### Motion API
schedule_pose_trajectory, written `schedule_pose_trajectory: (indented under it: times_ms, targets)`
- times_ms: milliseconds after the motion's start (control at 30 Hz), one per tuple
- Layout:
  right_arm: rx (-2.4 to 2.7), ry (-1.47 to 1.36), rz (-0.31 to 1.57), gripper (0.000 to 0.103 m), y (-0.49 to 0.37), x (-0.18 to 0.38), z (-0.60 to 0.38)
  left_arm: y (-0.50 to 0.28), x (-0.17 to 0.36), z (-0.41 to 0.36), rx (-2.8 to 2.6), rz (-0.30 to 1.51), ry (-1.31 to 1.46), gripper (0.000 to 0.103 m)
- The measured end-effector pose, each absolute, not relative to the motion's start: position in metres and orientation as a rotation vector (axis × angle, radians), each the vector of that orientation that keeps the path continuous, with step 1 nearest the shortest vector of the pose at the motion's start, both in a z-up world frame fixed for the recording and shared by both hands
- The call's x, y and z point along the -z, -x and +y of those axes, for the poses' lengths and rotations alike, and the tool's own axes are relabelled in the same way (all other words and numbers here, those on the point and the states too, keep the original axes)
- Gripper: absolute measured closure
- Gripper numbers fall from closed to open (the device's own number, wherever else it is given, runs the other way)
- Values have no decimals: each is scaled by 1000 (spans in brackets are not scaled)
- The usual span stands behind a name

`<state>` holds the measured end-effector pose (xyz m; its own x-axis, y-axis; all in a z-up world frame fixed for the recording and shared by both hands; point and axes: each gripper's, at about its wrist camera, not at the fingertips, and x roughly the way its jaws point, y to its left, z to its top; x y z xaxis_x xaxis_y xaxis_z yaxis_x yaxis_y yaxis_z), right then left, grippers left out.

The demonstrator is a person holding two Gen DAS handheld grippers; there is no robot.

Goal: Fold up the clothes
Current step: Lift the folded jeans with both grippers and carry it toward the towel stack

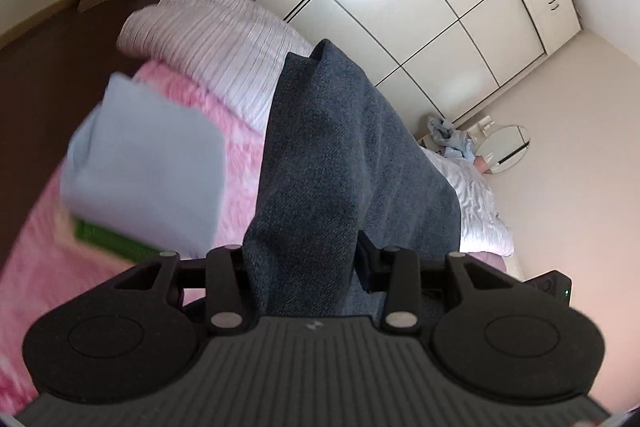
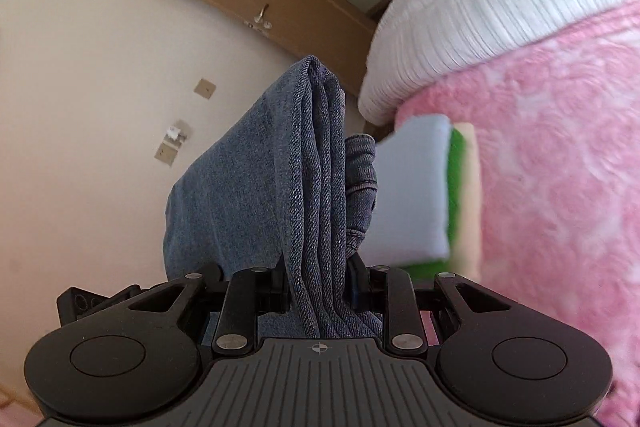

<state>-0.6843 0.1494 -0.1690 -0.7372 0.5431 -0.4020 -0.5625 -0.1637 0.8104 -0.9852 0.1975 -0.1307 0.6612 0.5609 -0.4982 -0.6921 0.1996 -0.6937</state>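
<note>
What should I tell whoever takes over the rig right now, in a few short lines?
Left gripper: shut on the folded jeans.
Right gripper: shut on the same jeans, several layers thick.
Jeans are held up off the pink blanket.
Done: a folded stack, light blue garment on top, lies on the blanket.
Left: set the jeans down, probably onto the stack.
</note>
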Motion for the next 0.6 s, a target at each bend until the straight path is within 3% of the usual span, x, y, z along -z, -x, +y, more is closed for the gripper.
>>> schedule_pose_trajectory:
  times_ms: [600]
  targets:
    - [-1934,7,1236,78,740,128,291,1033,118,362,-799,96,1003,67]
